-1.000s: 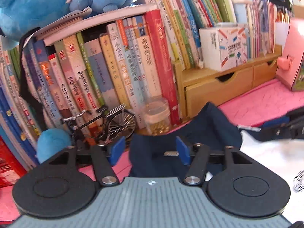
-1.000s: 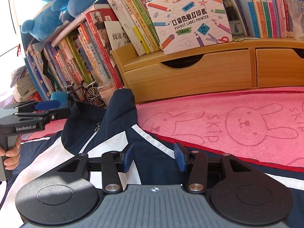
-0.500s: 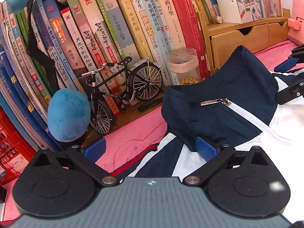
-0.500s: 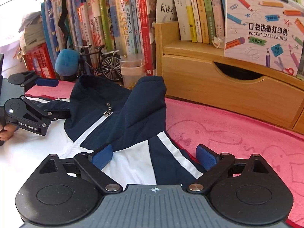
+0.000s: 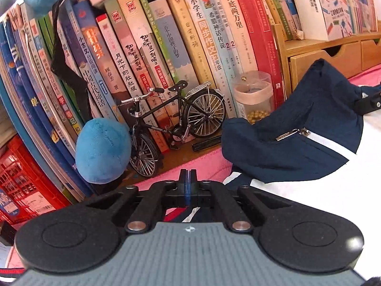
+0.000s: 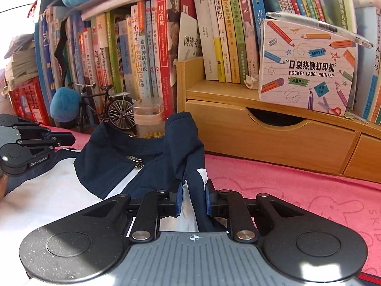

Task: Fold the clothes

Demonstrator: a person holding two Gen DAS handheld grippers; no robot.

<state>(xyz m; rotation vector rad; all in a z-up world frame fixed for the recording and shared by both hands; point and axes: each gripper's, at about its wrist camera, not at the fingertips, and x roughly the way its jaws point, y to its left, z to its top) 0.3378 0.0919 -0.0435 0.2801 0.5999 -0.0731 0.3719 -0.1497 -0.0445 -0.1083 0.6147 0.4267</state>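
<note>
Jacket (image 6: 133, 166) spread lengthwise toward both grippers, collar nearest bicycle (image 5: 176, 124). Right gripper (image 6: 192, 199) just closed, clamping shoulder fabric; left gripper (image 5: 188, 183) fully shut, grip on fabric unclear.

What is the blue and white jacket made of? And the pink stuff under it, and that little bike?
Jacket: looks like thin, smooth woven fabric, probably synthetic; it creases crisply and has a metal-looking zip pull.
Pink cloth: seems terry towelling; fuzzy nap with pressed-in bunny outlines.
Toy bicycle: likely metal, glossy black frame with thin shiny spokes.

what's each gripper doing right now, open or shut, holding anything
Left gripper: just closed, jaws fully together; a grip cannot be told.
Right gripper: just closed on a fold of the jacket.
</note>
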